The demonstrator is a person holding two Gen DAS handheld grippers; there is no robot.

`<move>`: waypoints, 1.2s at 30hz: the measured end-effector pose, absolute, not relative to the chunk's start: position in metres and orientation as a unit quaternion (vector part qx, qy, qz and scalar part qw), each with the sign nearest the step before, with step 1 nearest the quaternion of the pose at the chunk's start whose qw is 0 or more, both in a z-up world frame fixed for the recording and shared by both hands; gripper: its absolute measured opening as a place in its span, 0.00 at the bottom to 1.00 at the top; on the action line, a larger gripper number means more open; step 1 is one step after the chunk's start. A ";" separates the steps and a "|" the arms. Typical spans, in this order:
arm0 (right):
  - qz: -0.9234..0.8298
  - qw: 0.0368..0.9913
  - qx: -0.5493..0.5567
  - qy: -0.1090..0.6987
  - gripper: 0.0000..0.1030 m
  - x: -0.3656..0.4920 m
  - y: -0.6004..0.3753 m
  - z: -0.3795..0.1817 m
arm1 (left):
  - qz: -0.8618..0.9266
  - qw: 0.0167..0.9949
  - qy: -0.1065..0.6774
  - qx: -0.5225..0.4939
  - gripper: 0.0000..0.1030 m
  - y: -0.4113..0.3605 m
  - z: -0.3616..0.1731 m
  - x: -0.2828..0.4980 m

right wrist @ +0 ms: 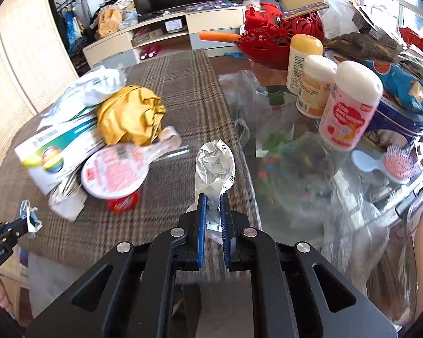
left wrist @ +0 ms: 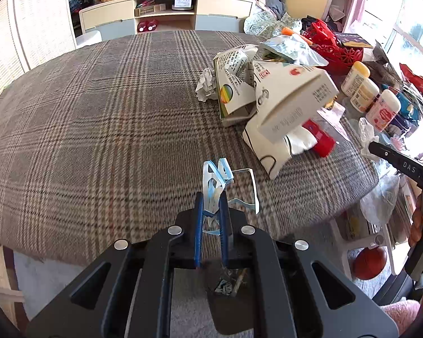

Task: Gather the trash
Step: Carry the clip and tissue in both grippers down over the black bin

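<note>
My left gripper is shut on a crumpled blue and white face mask, its ear loop dangling above the plaid table's near edge. In the right wrist view that same mask shows at the far left in the left gripper. My right gripper is shut on a crumpled white paper wrapper, held above the cloth's edge. A heap of trash lies on the cloth: flattened cartons, a crumpled paper ball, a yellow wrapper, a round foil lid and a red cap.
The plaid cloth covers the table. Three white bottles, a red basket, snack bags and clear plastic bags crowd the glass part at the right. A dark bin with scraps stands on the floor below the left gripper.
</note>
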State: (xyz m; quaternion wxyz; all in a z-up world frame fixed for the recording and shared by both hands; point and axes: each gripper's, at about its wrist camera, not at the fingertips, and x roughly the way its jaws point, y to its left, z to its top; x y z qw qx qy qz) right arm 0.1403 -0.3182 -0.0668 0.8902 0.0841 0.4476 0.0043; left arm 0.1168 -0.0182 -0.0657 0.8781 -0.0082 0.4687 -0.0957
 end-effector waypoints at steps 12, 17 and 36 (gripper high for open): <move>0.050 0.887 0.099 0.448 0.11 0.055 -0.295 -0.056 | -0.112 0.873 0.473 -0.034 0.09 -0.021 -0.070 0.031; 0.070 0.879 0.095 0.463 0.11 0.022 -0.277 -0.071 | -0.117 0.865 0.486 -0.036 0.09 -0.029 -0.089 0.004; 0.120 0.811 0.105 0.563 0.11 0.015 -0.222 -0.165 | -0.140 0.809 0.568 -0.046 0.09 -0.058 -0.194 -0.004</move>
